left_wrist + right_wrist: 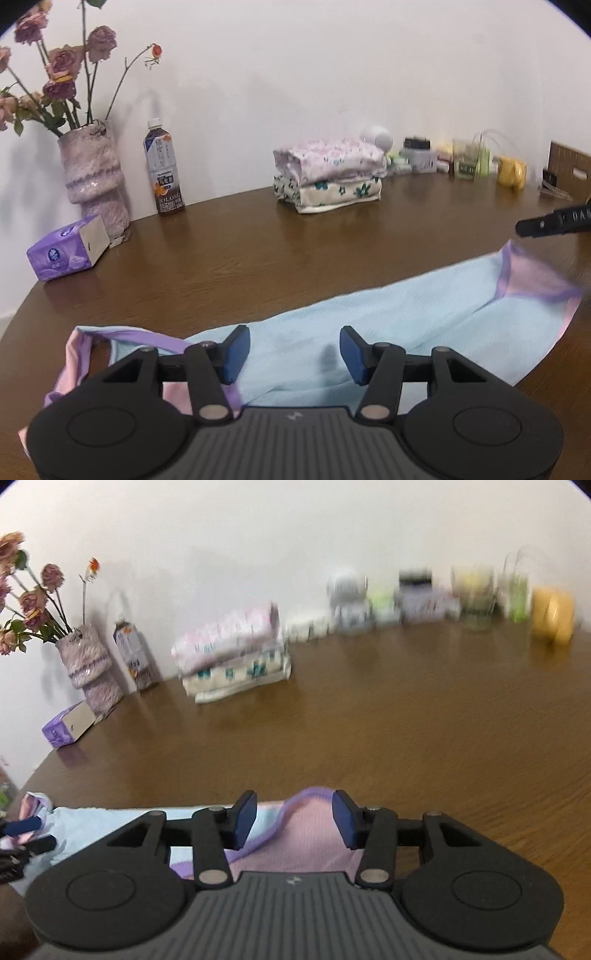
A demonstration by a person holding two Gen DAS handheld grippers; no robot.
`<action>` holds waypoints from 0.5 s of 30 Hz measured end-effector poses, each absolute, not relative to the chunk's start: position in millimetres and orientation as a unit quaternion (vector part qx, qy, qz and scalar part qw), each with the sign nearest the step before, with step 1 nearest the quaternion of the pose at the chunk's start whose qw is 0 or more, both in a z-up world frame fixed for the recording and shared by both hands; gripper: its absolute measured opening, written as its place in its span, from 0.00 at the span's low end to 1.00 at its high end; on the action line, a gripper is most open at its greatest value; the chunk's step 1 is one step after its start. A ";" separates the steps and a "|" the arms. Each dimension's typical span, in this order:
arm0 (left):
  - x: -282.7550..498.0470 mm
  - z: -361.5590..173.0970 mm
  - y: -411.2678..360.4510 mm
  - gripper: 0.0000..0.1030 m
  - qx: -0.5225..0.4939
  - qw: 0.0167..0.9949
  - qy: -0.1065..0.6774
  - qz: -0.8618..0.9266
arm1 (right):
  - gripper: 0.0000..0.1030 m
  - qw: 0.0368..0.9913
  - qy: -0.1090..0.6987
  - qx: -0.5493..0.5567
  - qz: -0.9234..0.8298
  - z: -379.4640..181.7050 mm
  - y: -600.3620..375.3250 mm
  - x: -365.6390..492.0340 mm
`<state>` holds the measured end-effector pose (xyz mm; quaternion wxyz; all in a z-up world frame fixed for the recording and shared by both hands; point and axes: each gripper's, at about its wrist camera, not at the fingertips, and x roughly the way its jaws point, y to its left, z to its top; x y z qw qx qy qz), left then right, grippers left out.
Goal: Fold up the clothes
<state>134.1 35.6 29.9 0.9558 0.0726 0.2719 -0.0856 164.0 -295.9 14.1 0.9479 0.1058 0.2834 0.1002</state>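
Garment [369, 325] lies before folded stack [328, 175].

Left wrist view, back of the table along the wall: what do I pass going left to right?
Vase of dried roses → oolong tea bottle → stack of folded floral clothes → white round gadget → row of small jars and boxes → yellow mug → cardboard box.

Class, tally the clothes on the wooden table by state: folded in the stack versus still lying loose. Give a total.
Folded floral garments in the stack by the wall: 2, a pink floral one on a cream one with teal flowers.
Loose light-blue garment with pink and purple trim: 1.
Total: 3.
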 end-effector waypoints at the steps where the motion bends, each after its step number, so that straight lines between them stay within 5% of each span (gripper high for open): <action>1: 135.0 28.5 33.8 0.51 0.071 0.955 0.275 -0.085 | 0.45 0.952 0.271 0.096 0.103 18.5 -290.1 158.3; 15: 147.1 10.2 38.7 0.51 0.037 0.945 0.318 -0.072 | 0.41 0.935 0.294 -0.005 0.196 11.7 -218.5 160.2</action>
